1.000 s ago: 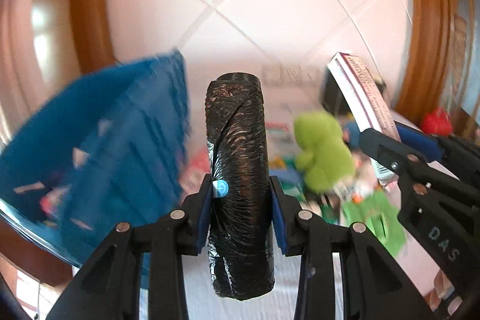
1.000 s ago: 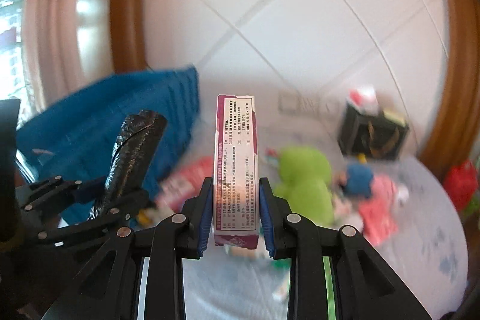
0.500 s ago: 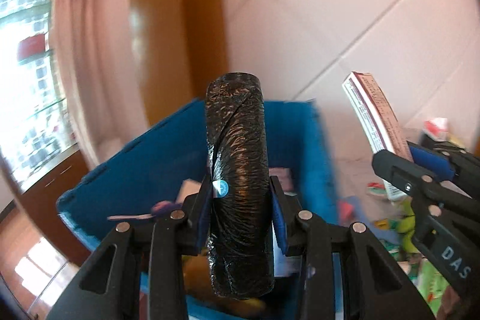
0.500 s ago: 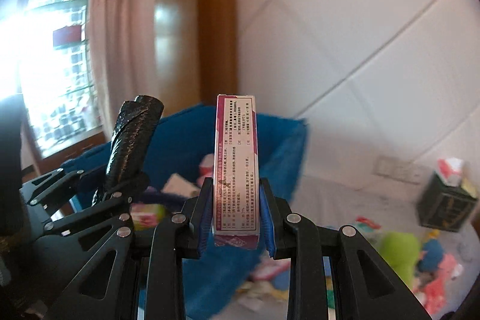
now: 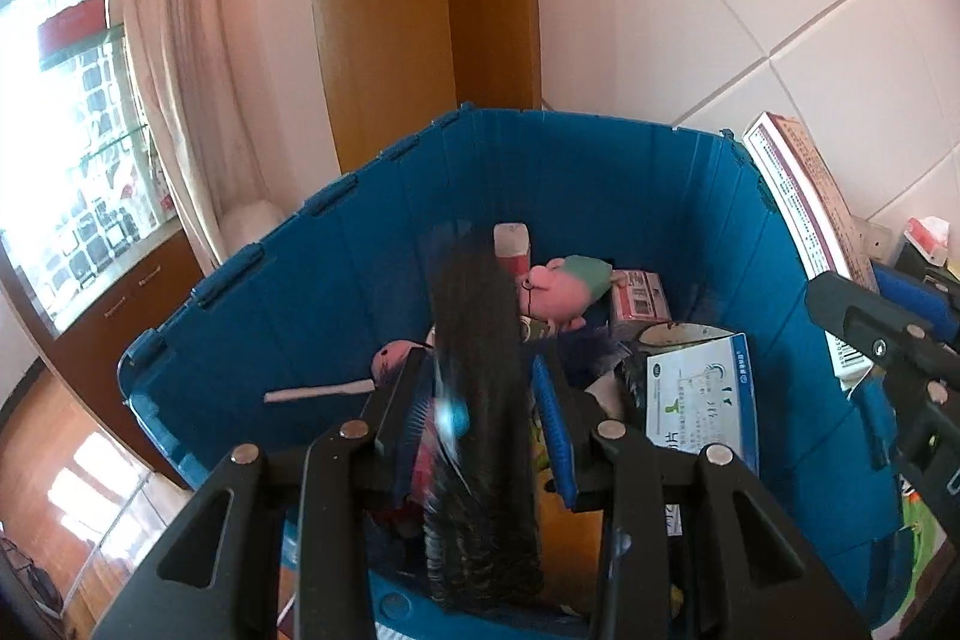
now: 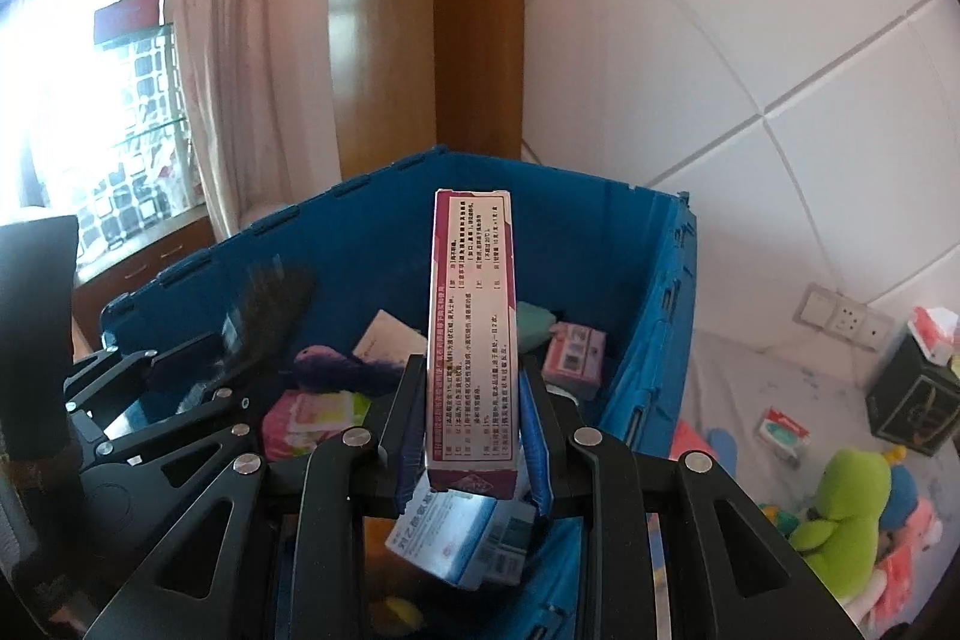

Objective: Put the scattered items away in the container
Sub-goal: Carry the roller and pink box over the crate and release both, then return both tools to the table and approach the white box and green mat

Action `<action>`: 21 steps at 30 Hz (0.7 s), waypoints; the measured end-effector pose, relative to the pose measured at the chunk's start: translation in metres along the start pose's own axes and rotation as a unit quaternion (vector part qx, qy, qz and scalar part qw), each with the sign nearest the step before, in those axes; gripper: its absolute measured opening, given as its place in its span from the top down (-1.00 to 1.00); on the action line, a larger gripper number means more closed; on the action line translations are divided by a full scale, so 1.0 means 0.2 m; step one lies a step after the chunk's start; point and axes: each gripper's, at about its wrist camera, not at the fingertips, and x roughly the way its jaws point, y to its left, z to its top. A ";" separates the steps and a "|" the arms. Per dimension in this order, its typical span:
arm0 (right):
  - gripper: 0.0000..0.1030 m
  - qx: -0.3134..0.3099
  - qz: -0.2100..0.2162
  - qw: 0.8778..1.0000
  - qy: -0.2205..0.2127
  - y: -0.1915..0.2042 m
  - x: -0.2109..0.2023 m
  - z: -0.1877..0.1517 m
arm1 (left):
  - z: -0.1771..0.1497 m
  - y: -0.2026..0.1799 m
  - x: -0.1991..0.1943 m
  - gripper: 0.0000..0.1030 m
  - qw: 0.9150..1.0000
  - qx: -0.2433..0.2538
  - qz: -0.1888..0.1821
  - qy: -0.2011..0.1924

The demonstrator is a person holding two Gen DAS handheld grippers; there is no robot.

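My left gripper [image 5: 480, 400] is over the blue crate [image 5: 336, 244], its jaws spread. The black bag roll [image 5: 480, 400] between them is motion-blurred and appears loose, dropping into the crate. My right gripper [image 6: 471, 412] is above the same crate [image 6: 660, 328]. Its jaws stand slightly wider than the upright purple-and-white carton [image 6: 474, 316] between them. The crate holds a pink plush [image 5: 558, 289], a blue-and-white box [image 5: 702, 394] and other packs. The left gripper and roll also show in the right wrist view [image 6: 264, 322].
A tiled wall and a wooden door frame [image 6: 420, 10] stand behind the crate, a curtained window [image 6: 90, 100] to the left. On the surface to the right lie a green plush [image 6: 852, 496], pink and blue toys, a small packet [image 6: 780, 424] and a black box [image 6: 912, 400].
Both grippers swung left and came over the crate, now looking down into it. The left jaws opened and the roll blurs as it slips. The right jaws have eased apart around the carton.
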 end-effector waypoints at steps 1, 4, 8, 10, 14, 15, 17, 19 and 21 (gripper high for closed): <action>0.38 0.000 -0.004 1.000 0.001 0.00 0.00 0.00 | 0.00 0.00 -0.01 0.33 1.000 0.001 -0.001 -0.004; 0.12 0.003 -0.014 1.000 0.000 0.00 -0.01 -0.01 | 0.00 -0.01 -0.05 0.05 1.000 0.003 -0.010 -0.009; -0.08 0.007 -0.024 1.000 -0.008 0.00 -0.06 -0.01 | -0.03 0.01 -0.10 -0.50 1.000 0.000 -0.005 -0.030; -0.16 0.009 -0.026 1.000 -0.012 0.00 -0.08 -0.02 | -0.04 0.01 -0.12 -0.50 1.000 0.000 -0.006 -0.030; -0.41 0.011 -0.029 0.999 -0.019 -0.01 -0.13 -0.04 | -0.04 0.03 -0.18 -0.50 0.999 -0.009 -0.008 -0.032; -0.52 0.010 -0.030 0.999 -0.022 -0.01 -0.14 -0.05 | -0.05 0.03 -0.19 -0.50 0.999 -0.011 -0.007 -0.032; -0.65 0.010 -0.036 0.999 -0.026 -0.02 -0.18 -0.07 | -0.06 0.03 -0.22 -0.50 0.999 -0.014 -0.010 -0.029; -0.67 0.014 -0.048 0.998 -0.026 -0.03 -0.21 -0.08 | -0.07 0.02 -0.24 -0.50 1.000 -0.014 -0.013 -0.023; -0.68 0.023 -0.055 0.998 -0.028 -0.06 -0.25 -0.10 | -0.09 -0.01 -0.27 -0.50 1.000 -0.013 -0.019 -0.020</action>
